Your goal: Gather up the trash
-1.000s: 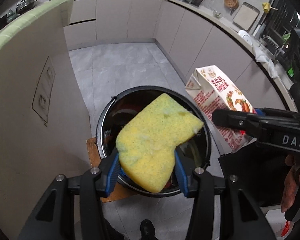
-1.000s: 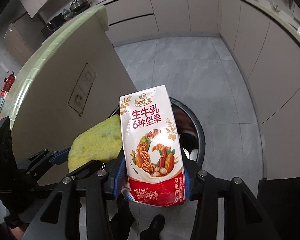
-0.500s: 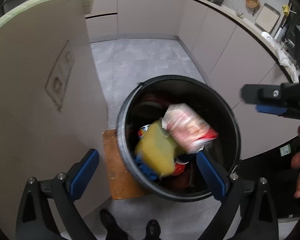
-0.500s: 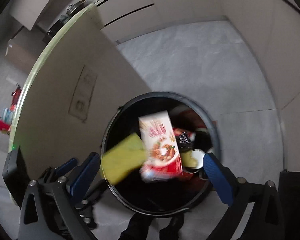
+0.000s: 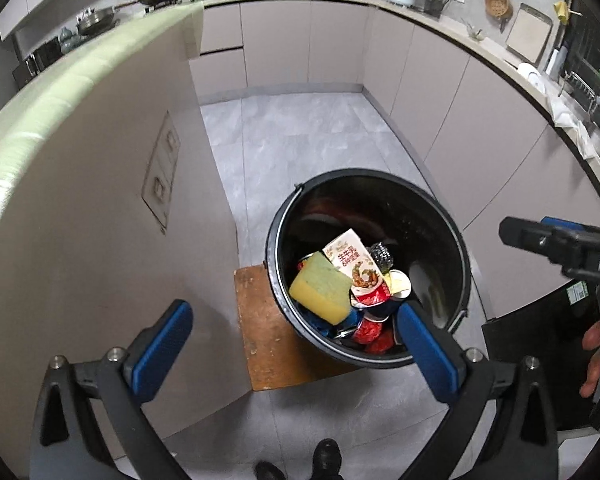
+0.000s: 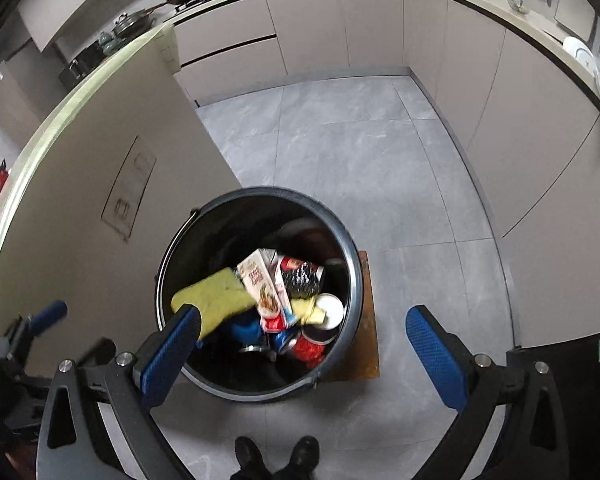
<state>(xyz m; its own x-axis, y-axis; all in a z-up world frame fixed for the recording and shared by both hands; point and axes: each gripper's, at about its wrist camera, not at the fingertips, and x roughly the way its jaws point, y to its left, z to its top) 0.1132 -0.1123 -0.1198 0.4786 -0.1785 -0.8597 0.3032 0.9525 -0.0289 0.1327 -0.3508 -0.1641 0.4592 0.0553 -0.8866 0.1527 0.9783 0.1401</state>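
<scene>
A black trash bin (image 5: pixel 364 171) (image 6: pixel 260 191) stands on the floor below both grippers. Inside it a yellow sponge (image 5: pixel 320 288) (image 6: pixel 212 300) and a red-and-white milk carton (image 5: pixel 356 266) (image 6: pixel 266 286) lie on top of cans and other trash. Above the bin's near rim, my left gripper (image 5: pixel 290 310) is wide apart, its jaws still opening with nothing between the pads. My right gripper (image 6: pixel 303 313) hangs open and empty over the bin; its finger (image 5: pixel 540 236) also shows at the right of the left wrist view.
The bin rests on a wooden board (image 5: pixel 268 332). A beige island panel (image 5: pixel 100 220) rises close on the left, and cabinets (image 5: pixel 480 128) curve round the right. Grey tiled floor (image 5: pixel 300 140) lies beyond. A person's shoes (image 5: pixel 328 452) and hand (image 5: pixel 592 360) are near.
Both grippers have opened. The sponge left the left gripper and the carton left the right one; both fell and now lie in the bin.
</scene>
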